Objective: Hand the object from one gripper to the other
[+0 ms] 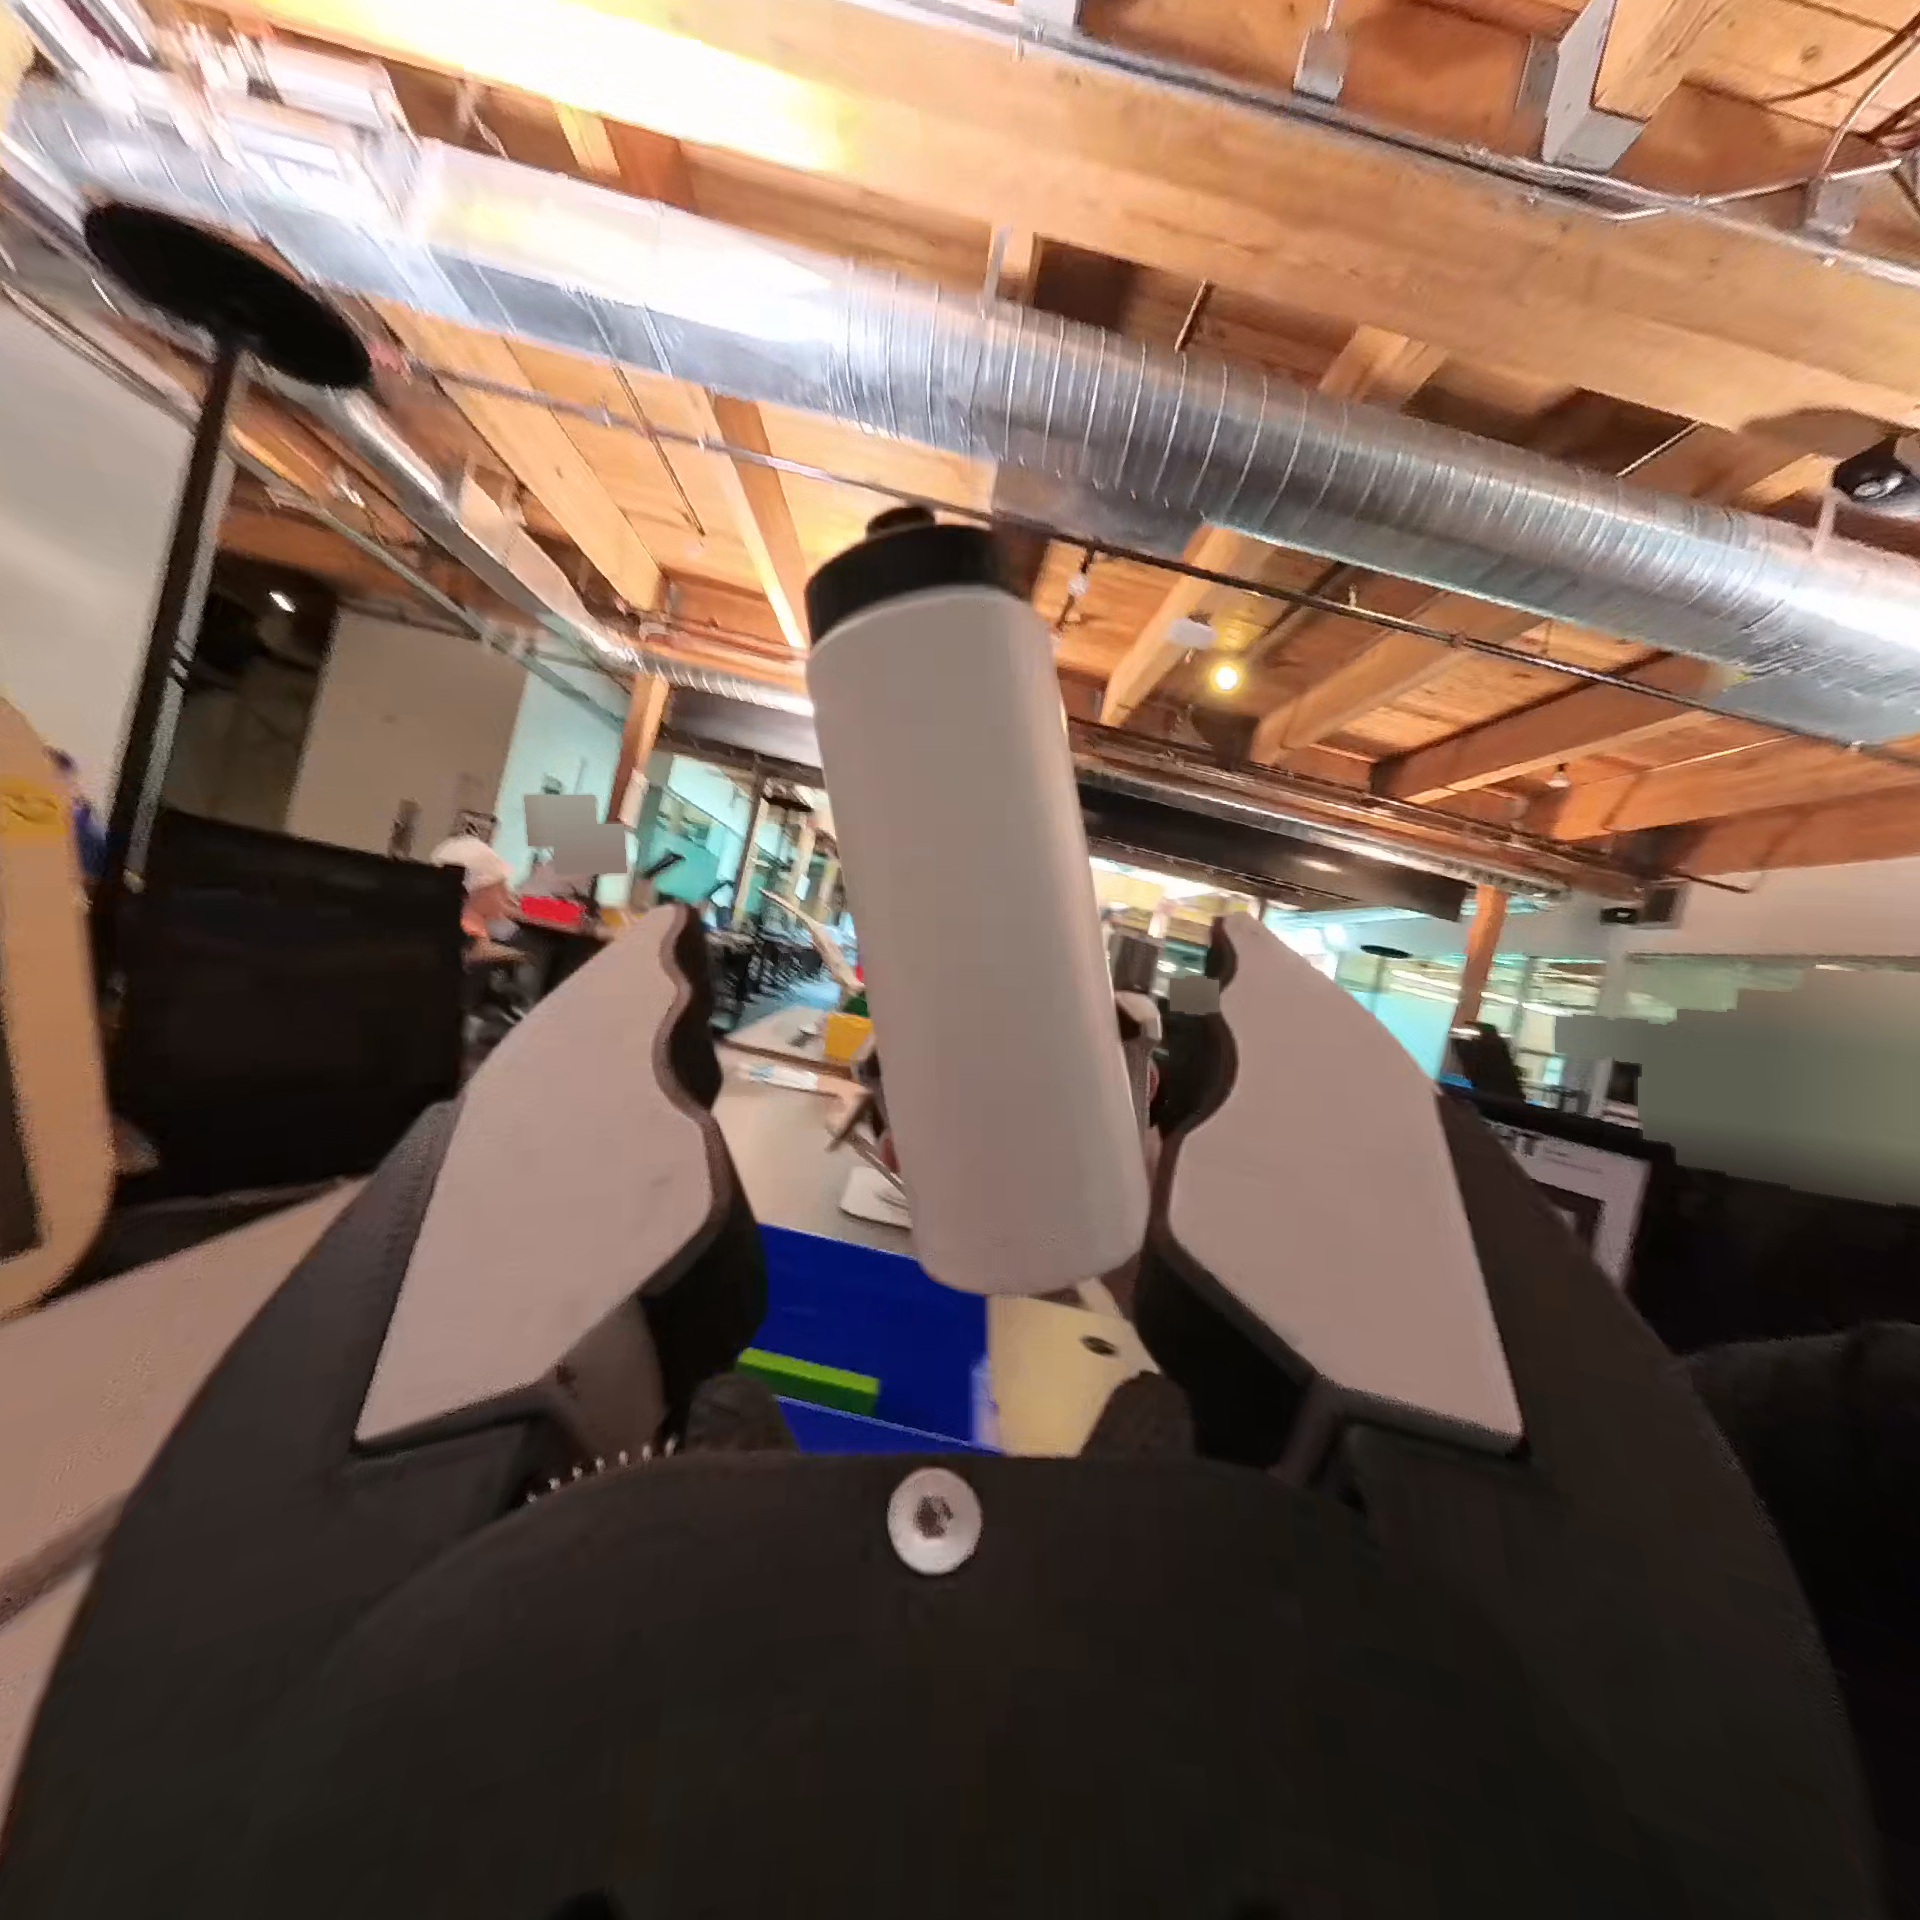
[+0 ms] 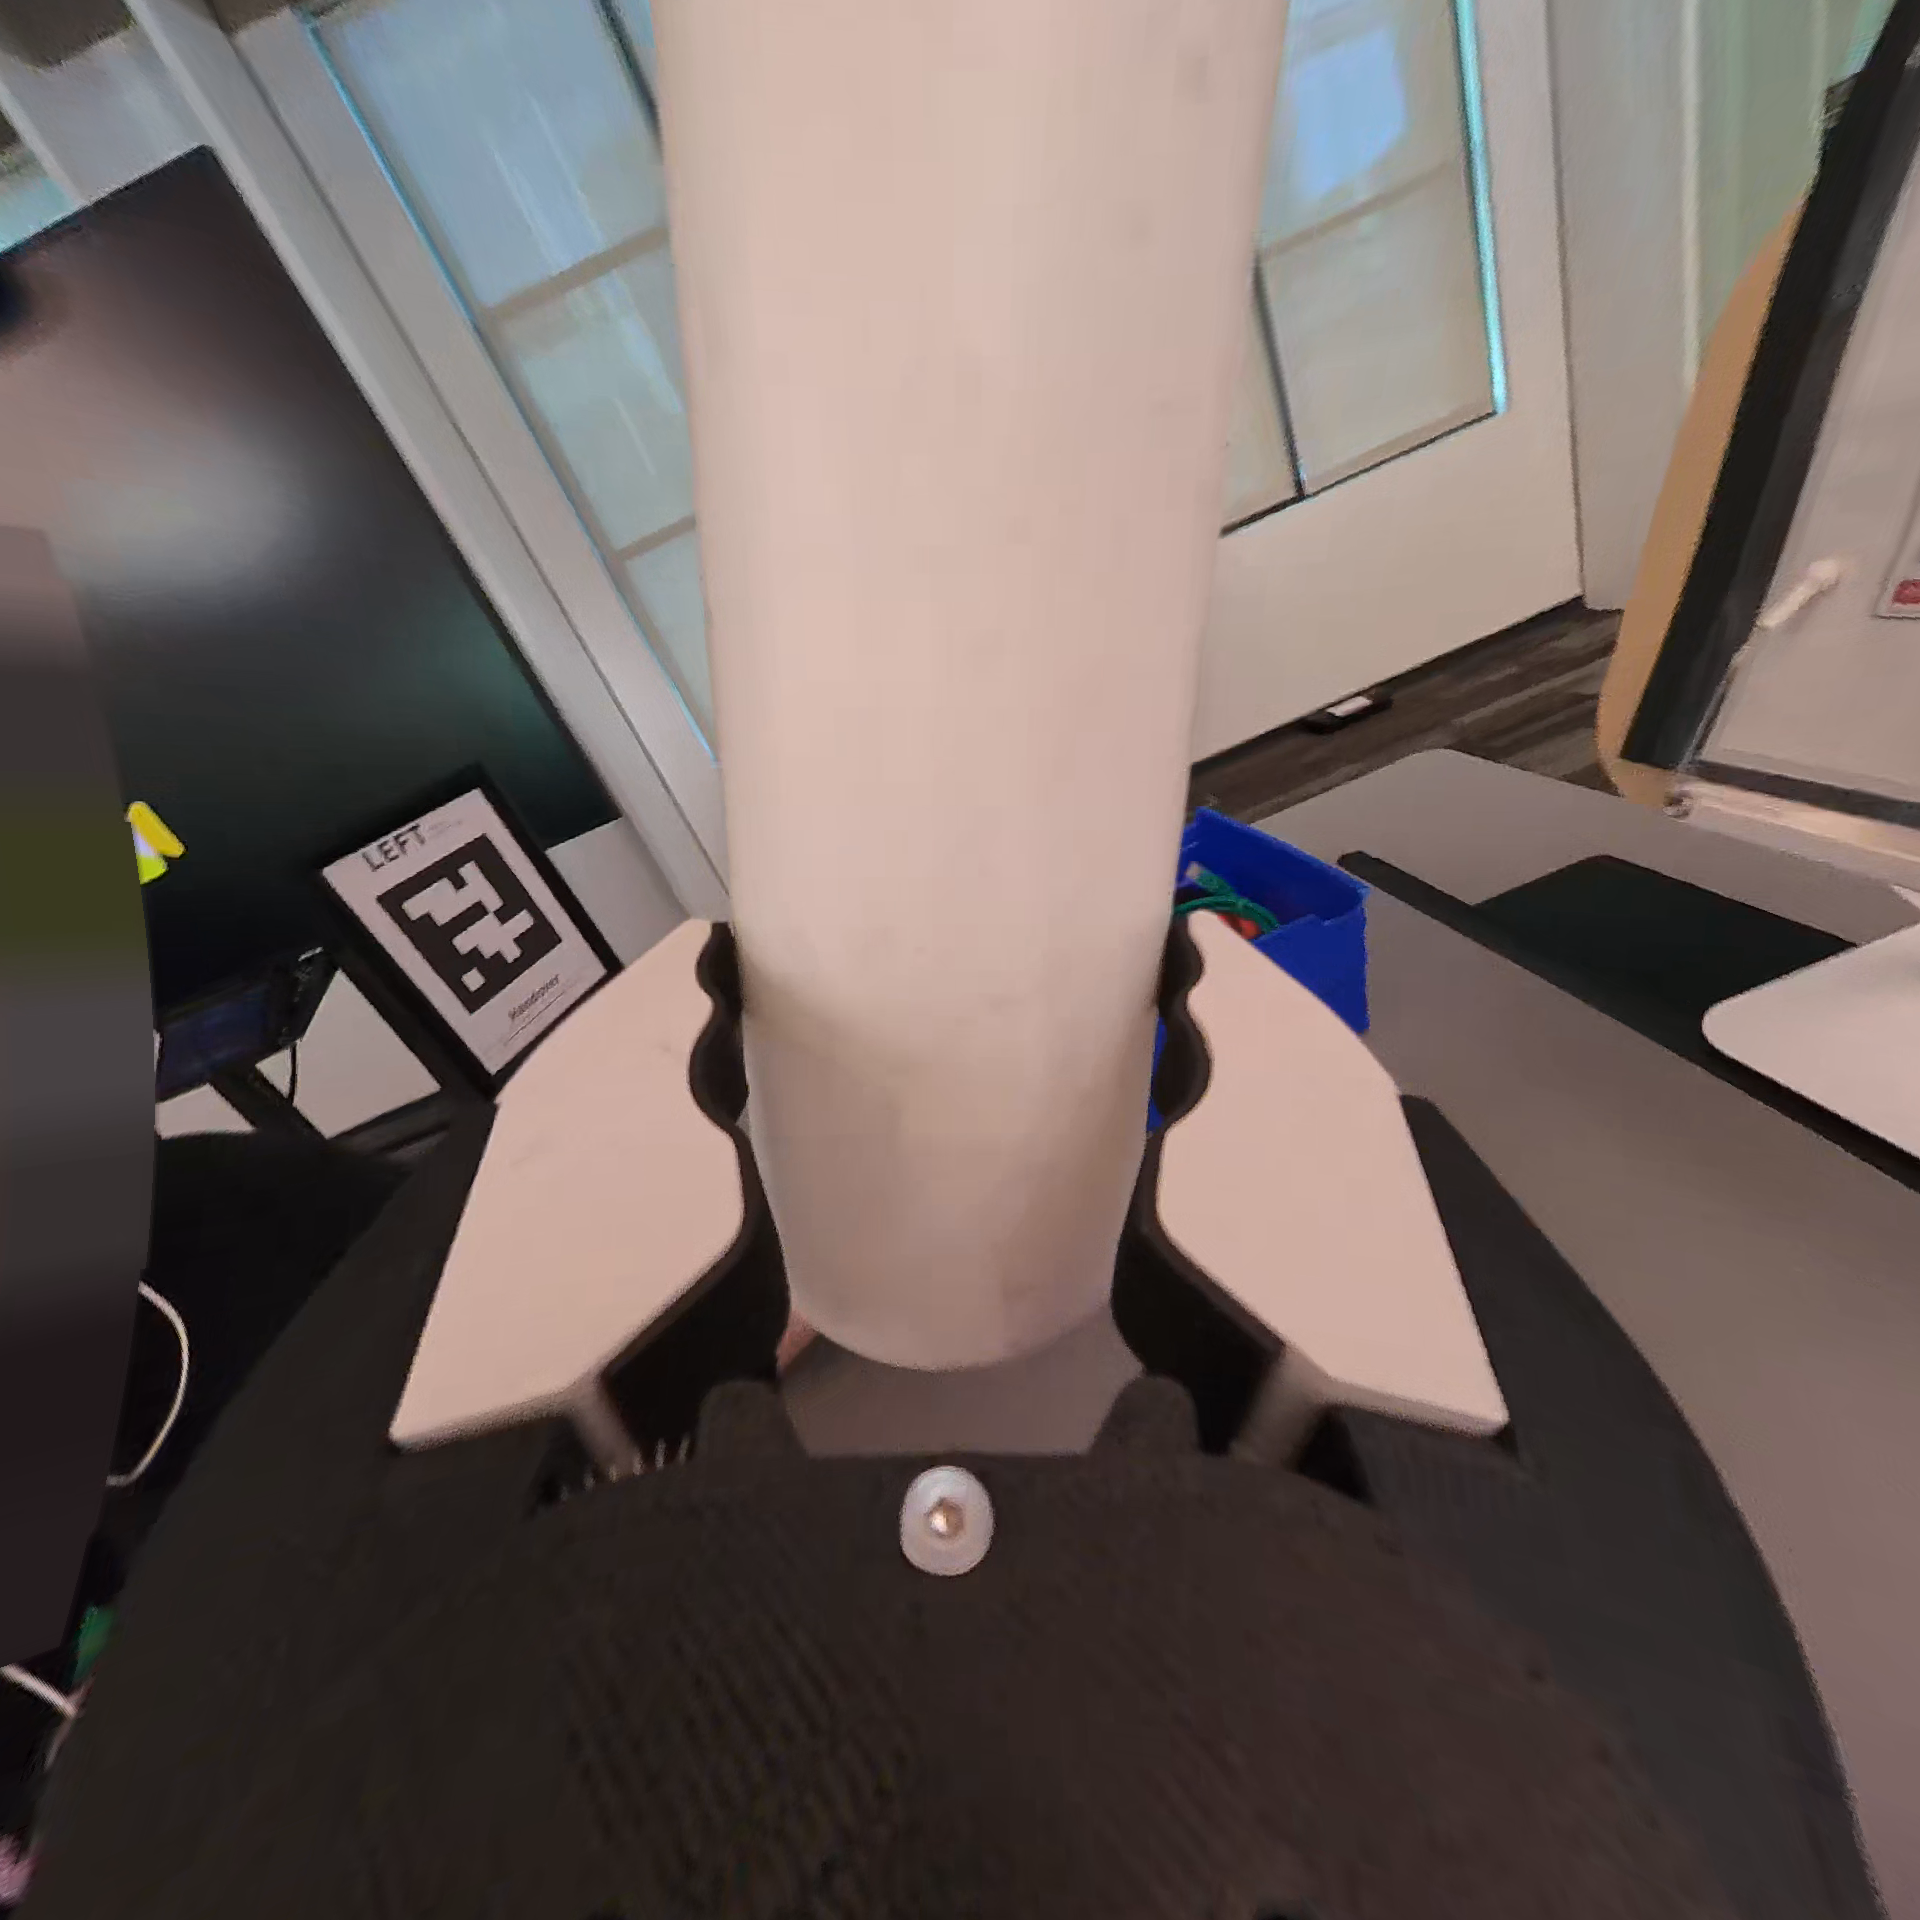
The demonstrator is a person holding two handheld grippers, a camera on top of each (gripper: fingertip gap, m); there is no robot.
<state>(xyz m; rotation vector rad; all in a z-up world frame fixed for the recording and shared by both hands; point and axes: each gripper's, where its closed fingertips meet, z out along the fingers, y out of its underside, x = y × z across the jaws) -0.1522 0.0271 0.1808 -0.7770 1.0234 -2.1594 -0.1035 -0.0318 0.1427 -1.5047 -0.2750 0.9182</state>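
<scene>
A white bottle [image 1: 971, 935] with a black cap [image 1: 904, 571] stands tilted between the fingers of my left gripper [image 1: 956, 935]. The left jaws are wide open, with a clear gap on the left side; the bottle's lower part lies close to the right finger [image 1: 1320, 1174]. In the right wrist view the same bottle [image 2: 956, 623] fills the middle and its cap is out of frame. My right gripper [image 2: 951, 966] is shut on the bottle's lower body, both fingers pressing its sides.
A blue bin [image 1: 862, 1320] sits on the grey table [image 1: 790, 1143] below the bottle; it also shows in the right wrist view [image 2: 1288, 925]. A dark monitor [image 2: 260, 520] and a framed marker card [image 2: 468, 935] stand at the left. Some 10 centimeters of space lies between my two pairs of fingers.
</scene>
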